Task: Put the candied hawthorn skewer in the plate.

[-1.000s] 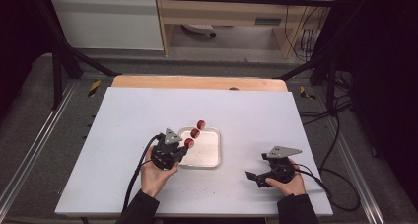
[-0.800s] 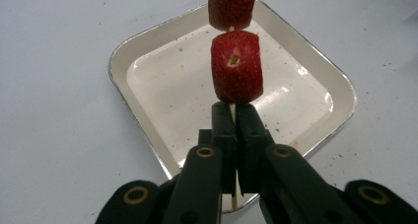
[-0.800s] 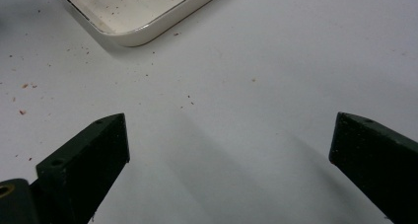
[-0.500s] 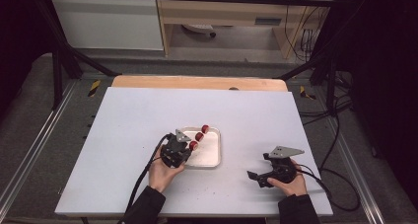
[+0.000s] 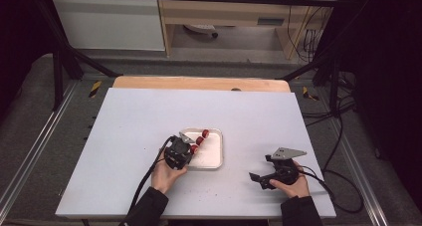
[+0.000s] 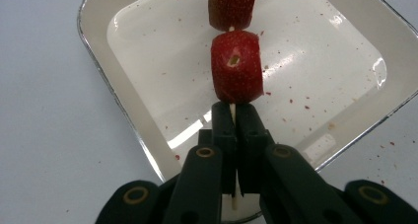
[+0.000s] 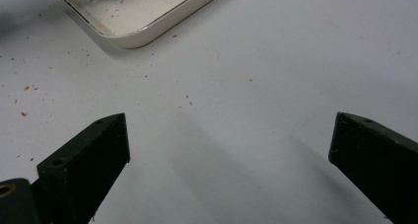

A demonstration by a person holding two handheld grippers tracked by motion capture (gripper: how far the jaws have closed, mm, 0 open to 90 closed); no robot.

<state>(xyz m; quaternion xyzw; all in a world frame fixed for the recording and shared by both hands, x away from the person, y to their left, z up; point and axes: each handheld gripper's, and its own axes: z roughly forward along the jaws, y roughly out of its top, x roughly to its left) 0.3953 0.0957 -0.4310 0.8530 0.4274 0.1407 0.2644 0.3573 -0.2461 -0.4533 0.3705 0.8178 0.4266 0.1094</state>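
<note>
A thin wooden skewer (image 6: 232,111) carries three red strawberries (image 5: 199,140); the two nearest berries (image 6: 236,66) hang over the white square tray (image 6: 123,115). My left gripper (image 6: 235,113) is shut on the skewer's bare end just below the nearest berry. In the high view the left gripper (image 5: 185,147) sits at the tray's (image 5: 215,161) left edge, with the skewer slanting up and to the right above it. My right gripper (image 5: 259,181) rests on the table to the tray's right, jaws wide apart with nothing between them (image 7: 229,140).
The white tabletop (image 5: 149,116) is speckled with small red crumbs near the tray's corner (image 7: 138,34). A wooden strip (image 5: 199,82) runs along the table's far edge. Black cables trail from both grippers toward the front edge.
The left gripper has moved right and down with the skewer, bringing the strawberries low over the tray. The right gripper has stayed put.
</note>
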